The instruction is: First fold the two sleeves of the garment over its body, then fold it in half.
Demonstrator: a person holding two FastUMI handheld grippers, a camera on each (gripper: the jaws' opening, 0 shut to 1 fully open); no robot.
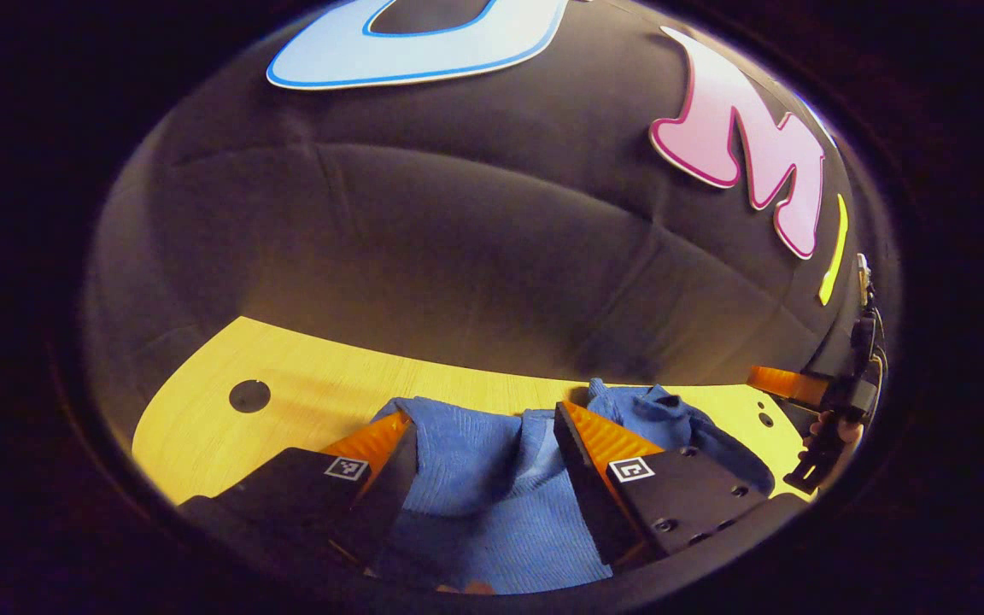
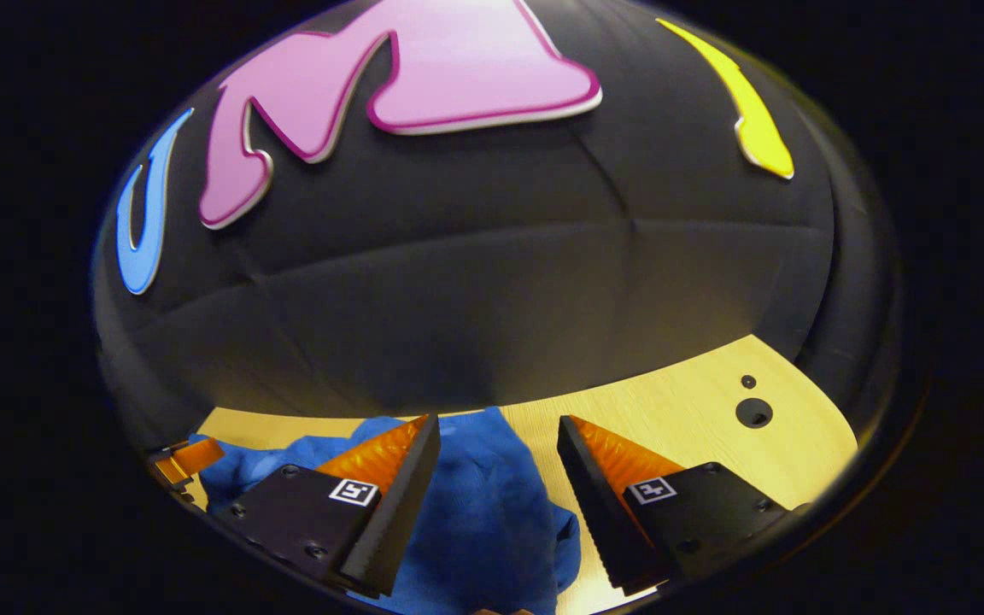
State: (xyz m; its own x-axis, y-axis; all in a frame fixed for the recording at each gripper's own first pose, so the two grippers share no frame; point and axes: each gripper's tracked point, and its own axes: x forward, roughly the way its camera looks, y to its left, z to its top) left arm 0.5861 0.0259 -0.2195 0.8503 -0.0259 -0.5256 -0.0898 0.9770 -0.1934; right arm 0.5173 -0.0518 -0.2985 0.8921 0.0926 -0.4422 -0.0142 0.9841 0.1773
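The wooden surface [image 1: 304,384] has the blue knit garment [image 1: 475,478] lying rumpled on it, bunched up near the back edge. Both claws hang low over it, angled forward: the left claw [image 1: 485,427] is spread wide above the knit with cloth showing between its fingers. The right claw [image 2: 499,431] is spread wide too, over the garment's edge.

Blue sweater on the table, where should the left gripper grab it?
Probably the raised ridge of the blue sweater, near its far edge. The left gripper hangs open right over it, so come straight down: bunched knit there gives the fingers something to pinch off the wooden table.
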